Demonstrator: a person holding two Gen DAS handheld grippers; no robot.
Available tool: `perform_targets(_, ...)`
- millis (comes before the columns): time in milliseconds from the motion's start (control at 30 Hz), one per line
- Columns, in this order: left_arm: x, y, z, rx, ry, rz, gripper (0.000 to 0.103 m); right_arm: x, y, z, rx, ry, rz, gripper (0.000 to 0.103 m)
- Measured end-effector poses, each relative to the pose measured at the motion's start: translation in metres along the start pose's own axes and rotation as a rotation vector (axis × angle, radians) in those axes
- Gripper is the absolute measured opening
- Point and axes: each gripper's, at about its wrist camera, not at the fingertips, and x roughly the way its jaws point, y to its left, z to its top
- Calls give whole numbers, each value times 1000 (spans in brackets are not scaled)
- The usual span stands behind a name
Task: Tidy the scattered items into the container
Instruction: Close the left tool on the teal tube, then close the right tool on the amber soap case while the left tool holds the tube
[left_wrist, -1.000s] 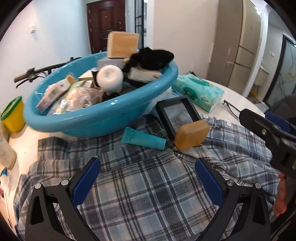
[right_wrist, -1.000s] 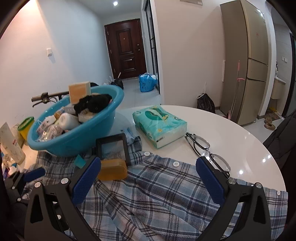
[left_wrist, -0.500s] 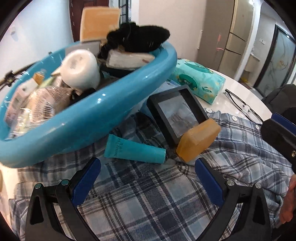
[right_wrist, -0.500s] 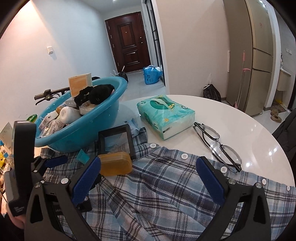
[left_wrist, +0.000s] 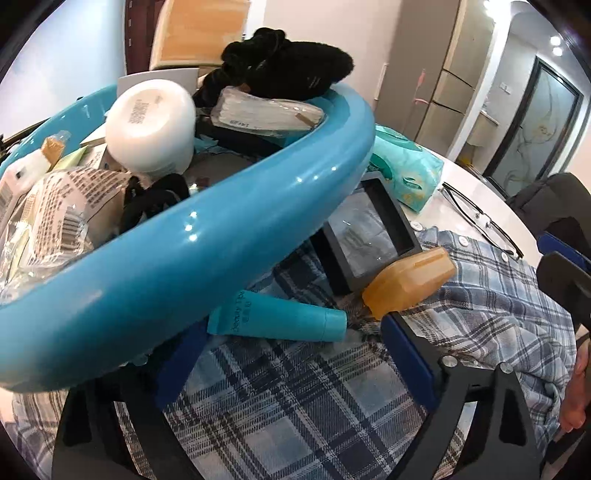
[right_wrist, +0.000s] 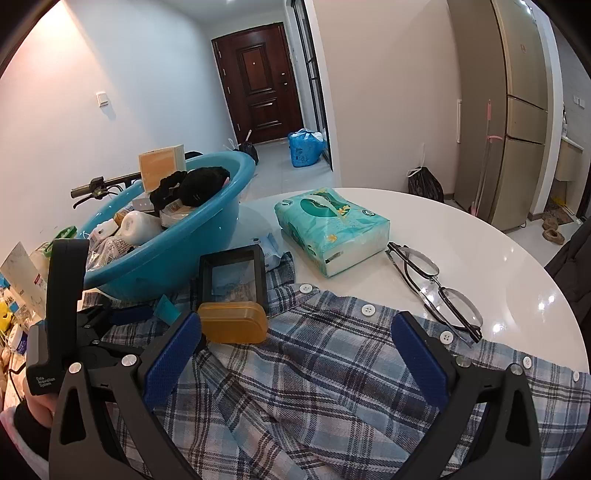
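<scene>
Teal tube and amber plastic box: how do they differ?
The teal squeeze tube is slim, round and printed with lettering; the amber translucent plastic box is blocky and unlabelled. The tube lies against the blue plastic basin; the box leans on the black picture frame. Both rest on the plaid shirt.
</scene>
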Motion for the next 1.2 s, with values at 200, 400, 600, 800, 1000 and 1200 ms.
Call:
perform_targets(200,-6,4,-2,2,-17,15,75,-1,-3,0,5,-1,-3,102)
perform_targets(400,-17,12,-6,-39,-22,-19,75,0,-2,-1,-2,2,-4,102)
perform_targets(600,-39,13,-15,-30,-45,1,75,0,0,-1,-5,1,-3,102)
perform_targets(800,-54,13,-24,-57,-54,30,75,3,12,-2,-26,6,1,102)
perform_targets(1000,-64,12,-30,-44,-54,61,75,22,35,0,-61,67,21,102)
perform_targets(1200,-61,14,-33,-55,-46,78,75,54,60,3,-111,125,-9,101)
